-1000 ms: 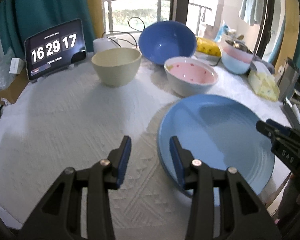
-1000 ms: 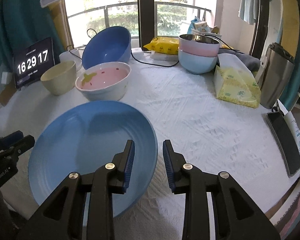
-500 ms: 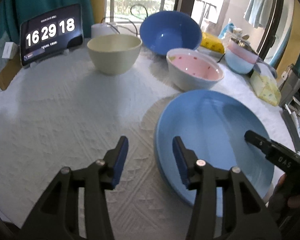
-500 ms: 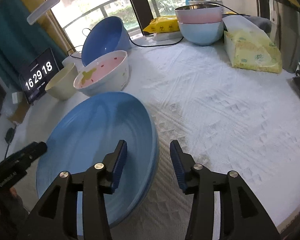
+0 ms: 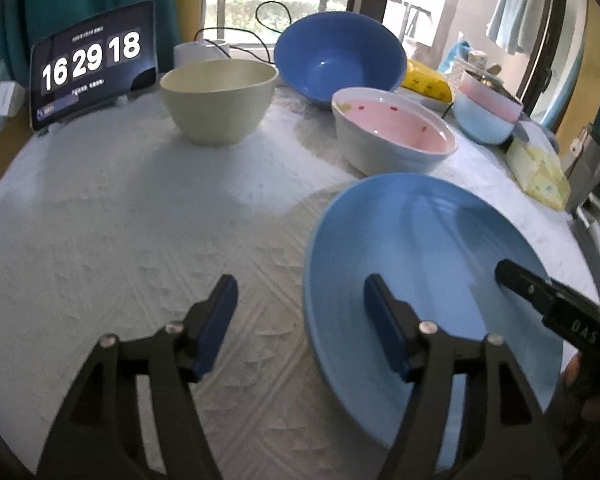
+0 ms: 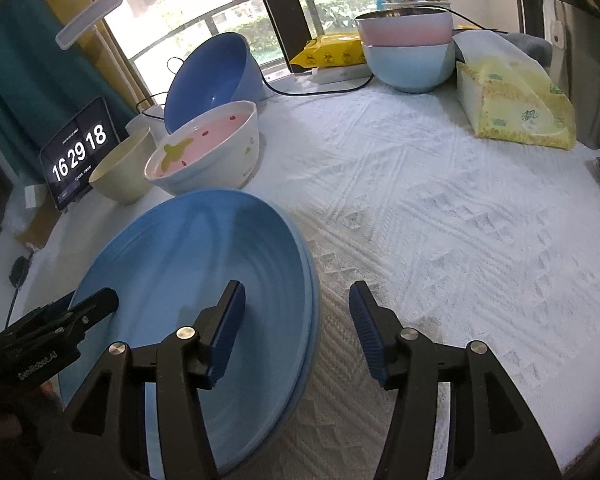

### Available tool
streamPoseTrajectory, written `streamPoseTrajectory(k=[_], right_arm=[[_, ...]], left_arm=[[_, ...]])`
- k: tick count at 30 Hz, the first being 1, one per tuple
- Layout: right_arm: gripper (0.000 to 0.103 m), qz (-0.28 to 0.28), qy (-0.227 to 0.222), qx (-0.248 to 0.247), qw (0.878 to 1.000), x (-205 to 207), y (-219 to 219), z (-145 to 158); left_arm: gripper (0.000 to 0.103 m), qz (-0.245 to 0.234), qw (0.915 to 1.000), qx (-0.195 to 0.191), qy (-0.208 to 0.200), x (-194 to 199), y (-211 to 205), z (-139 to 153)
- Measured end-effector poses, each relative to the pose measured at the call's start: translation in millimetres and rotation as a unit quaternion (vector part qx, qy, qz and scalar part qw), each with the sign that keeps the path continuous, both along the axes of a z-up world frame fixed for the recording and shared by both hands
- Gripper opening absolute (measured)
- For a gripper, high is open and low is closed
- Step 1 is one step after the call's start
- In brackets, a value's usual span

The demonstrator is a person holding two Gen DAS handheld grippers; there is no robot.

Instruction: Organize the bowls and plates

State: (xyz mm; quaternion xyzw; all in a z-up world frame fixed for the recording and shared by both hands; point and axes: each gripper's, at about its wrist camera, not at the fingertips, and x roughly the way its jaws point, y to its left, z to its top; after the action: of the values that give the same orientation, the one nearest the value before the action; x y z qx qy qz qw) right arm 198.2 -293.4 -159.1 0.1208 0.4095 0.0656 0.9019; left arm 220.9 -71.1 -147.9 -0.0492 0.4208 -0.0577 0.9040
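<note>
Wider-spread fingers (image 5: 384, 328) above white textured tablecloth (image 5: 120, 208)

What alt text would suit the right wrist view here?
The open right gripper straddles the right rim of a light blue plate on a white tablecloth, with the left gripper over its far rim. Behind stand a pink-lined bowl, cream bowl and tilted blue bowl.

Glossy glazed blue plate (image 5: 432, 240) on matt, textured white cloth (image 5: 140, 208)
</note>
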Motion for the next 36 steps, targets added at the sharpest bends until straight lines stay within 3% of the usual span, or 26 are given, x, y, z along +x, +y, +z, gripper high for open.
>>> streamPoseTrajectory(k=[3, 6, 11, 15, 36], right_arm=[[0.057, 0.005, -0.006, 0.002, 1.0, 0, 1, -1], [0.057, 0.007, -0.007, 0.004, 1.0, -1, 2, -1], [0.042, 0.02, -0.013, 0.008, 1.0, -2, 7, 1], [0.042, 0.017, -0.011, 0.012, 1.0, 0, 6, 0], [0.043, -0.005, 0.002, 0.019, 1.0, -5, 15, 3]], left_arm=[[0.069, 0.0, 0.9997, -0.022, -0.009, 1, 2, -4], [0.069, -0.004, 0.9997, -0.018, -0.013, 2, -2, -3], [0.067, -0.002, 0.9996, -0.027, -0.01, 3, -2, -4], [0.047, -0.028, 0.9989, -0.033, -0.017, -2, -11, -1], [0.046, -0.028, 0.999, -0.029, -0.017, -12, -6, 4]])
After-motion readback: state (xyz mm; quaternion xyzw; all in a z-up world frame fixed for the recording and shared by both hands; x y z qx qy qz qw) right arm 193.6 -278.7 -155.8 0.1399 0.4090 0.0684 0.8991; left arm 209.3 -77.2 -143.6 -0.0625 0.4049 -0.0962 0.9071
